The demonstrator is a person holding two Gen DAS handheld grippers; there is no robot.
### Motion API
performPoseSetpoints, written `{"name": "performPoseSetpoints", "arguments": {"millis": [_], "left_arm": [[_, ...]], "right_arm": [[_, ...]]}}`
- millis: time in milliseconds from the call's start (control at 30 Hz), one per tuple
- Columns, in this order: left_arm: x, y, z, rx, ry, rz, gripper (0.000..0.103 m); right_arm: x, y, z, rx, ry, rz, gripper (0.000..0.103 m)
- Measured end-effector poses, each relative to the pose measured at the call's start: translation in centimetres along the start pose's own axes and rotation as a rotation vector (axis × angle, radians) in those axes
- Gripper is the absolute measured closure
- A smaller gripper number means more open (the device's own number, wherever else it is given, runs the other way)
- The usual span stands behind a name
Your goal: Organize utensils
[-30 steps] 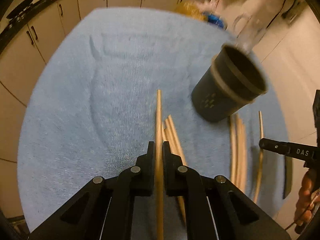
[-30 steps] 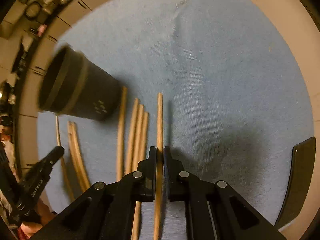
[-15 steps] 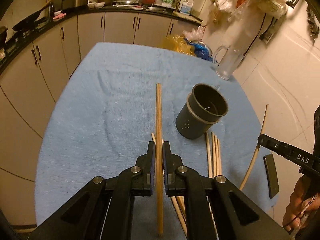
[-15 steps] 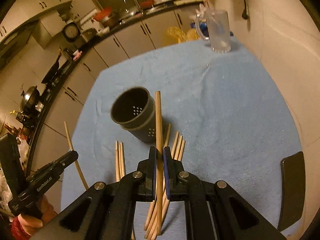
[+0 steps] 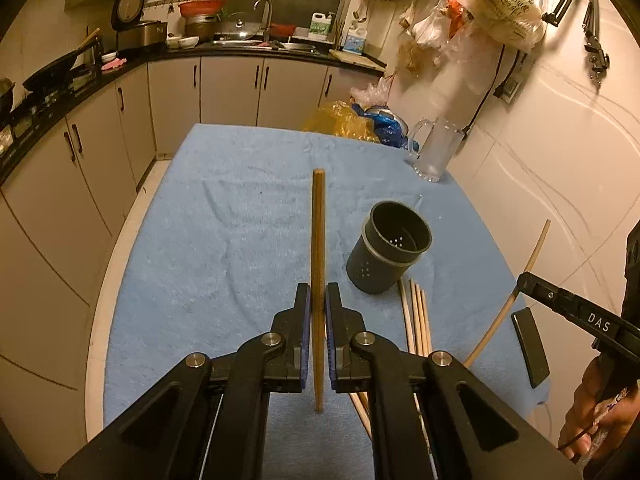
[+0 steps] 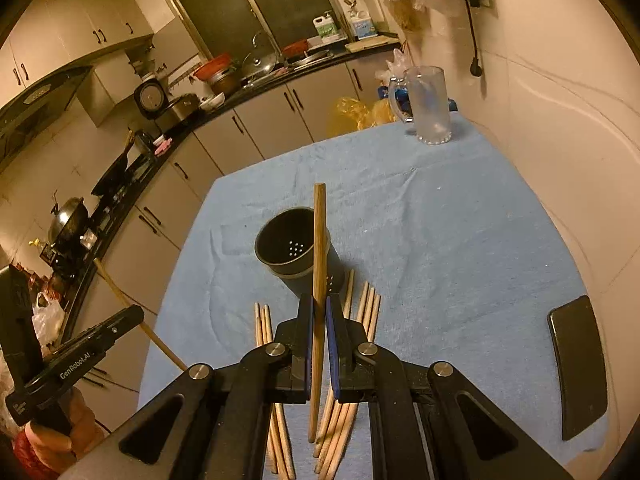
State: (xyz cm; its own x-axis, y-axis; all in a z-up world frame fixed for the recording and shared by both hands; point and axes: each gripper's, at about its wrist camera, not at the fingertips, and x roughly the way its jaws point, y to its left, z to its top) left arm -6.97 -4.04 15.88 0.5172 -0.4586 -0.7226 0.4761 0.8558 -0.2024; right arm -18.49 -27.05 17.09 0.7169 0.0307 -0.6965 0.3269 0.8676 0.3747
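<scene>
The left gripper (image 5: 317, 308) is clamped on a single wooden chopstick (image 5: 318, 248), its jaws nearly together with the stick between them; the stick runs forward past the fingertips and its near end hangs free behind them, above the blue towel (image 5: 208, 248); ahead and to the right of this claw stands the dark grey utensil holder (image 5: 386, 252), upright and open at the top; just beside the holder's base, right of the claw, loose chopsticks (image 5: 418, 316) lie side by side on the towel; farther right the right gripper (image 6: 317, 310) shows at the frame edge, gripping its own chopstick (image 6: 318, 280); in its own view its jaws are narrow, pinching that stick, with the holder (image 6: 294, 246) directly ahead and slightly left behind the stick; more chopsticks (image 6: 370, 312) lie under and on both sides of this claw; a black flat object (image 6: 578, 364) rests well to its right; a glass mug (image 6: 430, 106) stands far ahead.
</scene>
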Motion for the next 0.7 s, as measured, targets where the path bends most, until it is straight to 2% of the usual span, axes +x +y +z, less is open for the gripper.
{"name": "performPoseSetpoints", "arguments": {"millis": [367, 700], "left_arm": [[-1.5, -0.6, 1.5, 0.026, -0.038, -0.011, 0.097], [-3.2, -2.0, 6.9, 0.017, -0.068, -0.085, 0.097]], "right_arm": [[-3.0, -0.3, 1.0, 0.026, -0.066, 0.004, 0.097], [-4.3, -0.5, 6.3, 0.055, -0.119, 0.060, 0.097]]}}
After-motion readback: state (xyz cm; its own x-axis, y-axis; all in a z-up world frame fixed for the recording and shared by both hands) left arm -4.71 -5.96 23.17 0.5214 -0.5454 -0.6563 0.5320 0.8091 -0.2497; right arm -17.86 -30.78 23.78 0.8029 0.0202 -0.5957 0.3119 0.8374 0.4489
